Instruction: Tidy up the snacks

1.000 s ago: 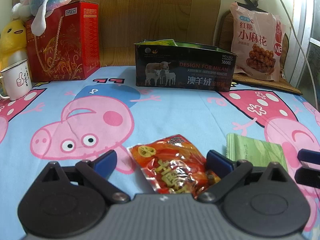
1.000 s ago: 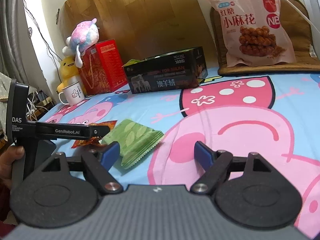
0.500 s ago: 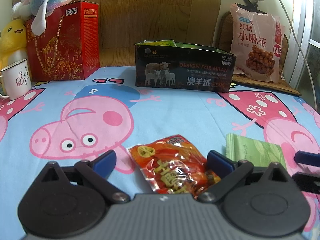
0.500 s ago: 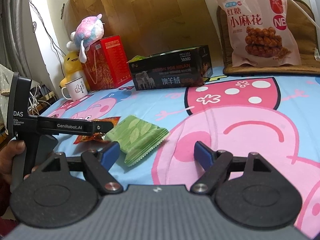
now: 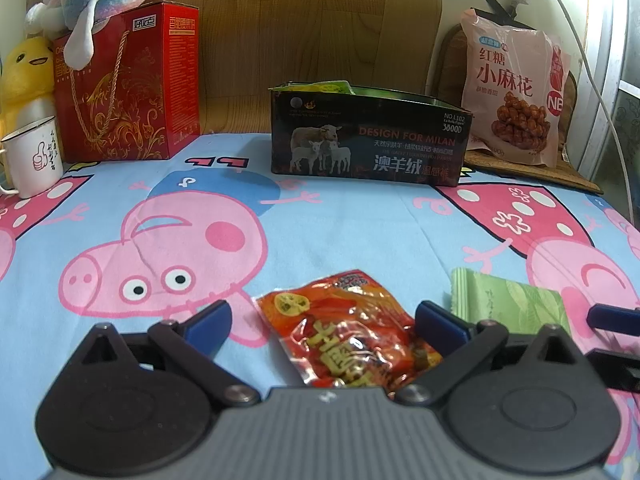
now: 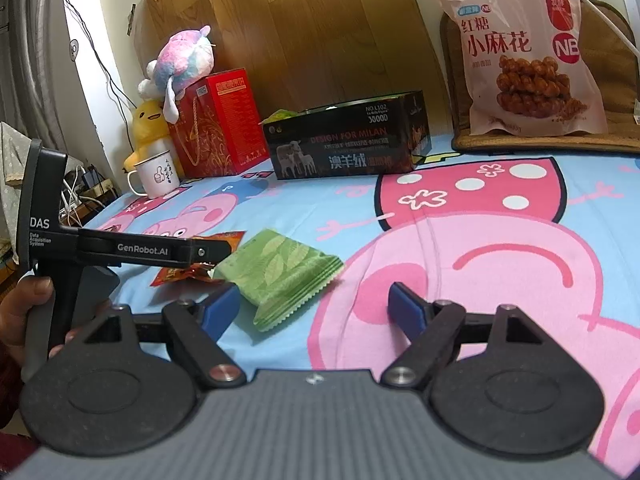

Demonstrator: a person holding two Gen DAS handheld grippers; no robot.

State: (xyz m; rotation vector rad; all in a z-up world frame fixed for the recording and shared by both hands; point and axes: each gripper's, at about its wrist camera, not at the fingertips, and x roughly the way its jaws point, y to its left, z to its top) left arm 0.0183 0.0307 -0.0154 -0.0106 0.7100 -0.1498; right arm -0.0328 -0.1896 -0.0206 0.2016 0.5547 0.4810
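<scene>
I see a brown wood-grain panel [image 5: 312,20] top centre, cream wall [image 5: 452,8] upper right, cartoon-pig blue bedsheet [image 5: 360,224] below.

Red snack packet [image 5: 352,332] flat beside green packet [image 5: 512,300]

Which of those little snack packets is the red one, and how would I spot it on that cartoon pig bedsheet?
On the pig sheet, look well in front of the black sheep box. The red packet lies flat between the left gripper fingers. Its shiny red-orange wrapper with gold characters differs from the matte green packet beside it.

The right tool [image 6: 314,310] gapes over the bedsheet [image 6: 460,216], green packet [image 6: 280,276] beside its left finger.
</scene>
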